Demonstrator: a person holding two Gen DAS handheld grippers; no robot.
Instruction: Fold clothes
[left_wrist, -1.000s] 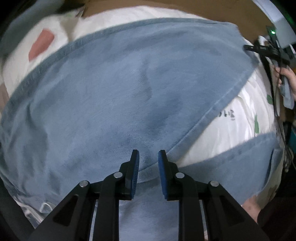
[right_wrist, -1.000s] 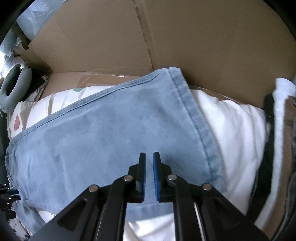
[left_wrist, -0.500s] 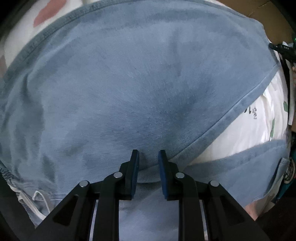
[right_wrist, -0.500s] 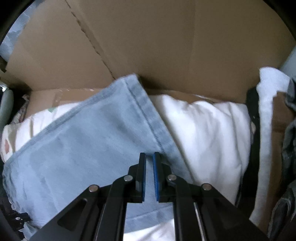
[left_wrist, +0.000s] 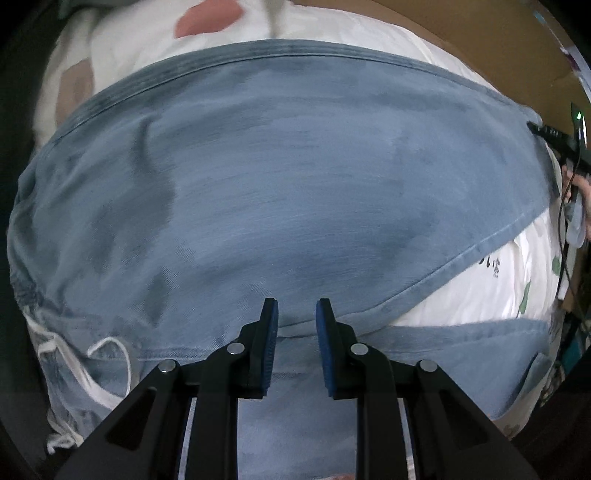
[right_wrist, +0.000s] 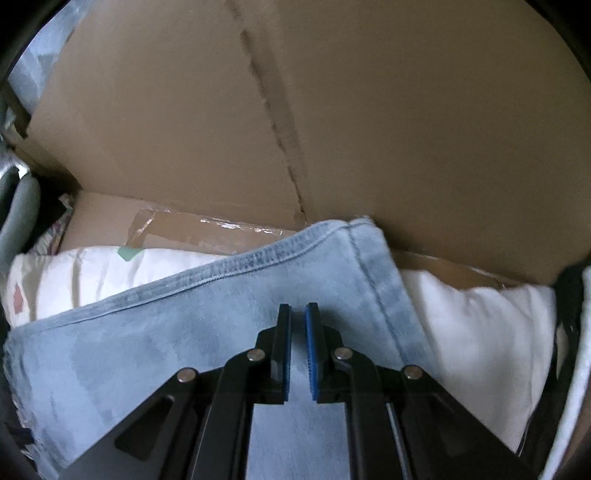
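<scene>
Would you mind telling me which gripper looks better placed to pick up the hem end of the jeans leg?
Probably the right gripper: it hovers by the jeans hem; the left gripper sits mid-garment.

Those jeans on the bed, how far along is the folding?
Early. The jeans lie spread flat on the white bedding, legs apart, drawstring loose. The left gripper and right gripper hover over the denim, holding nothing. Every fold is left.
</scene>
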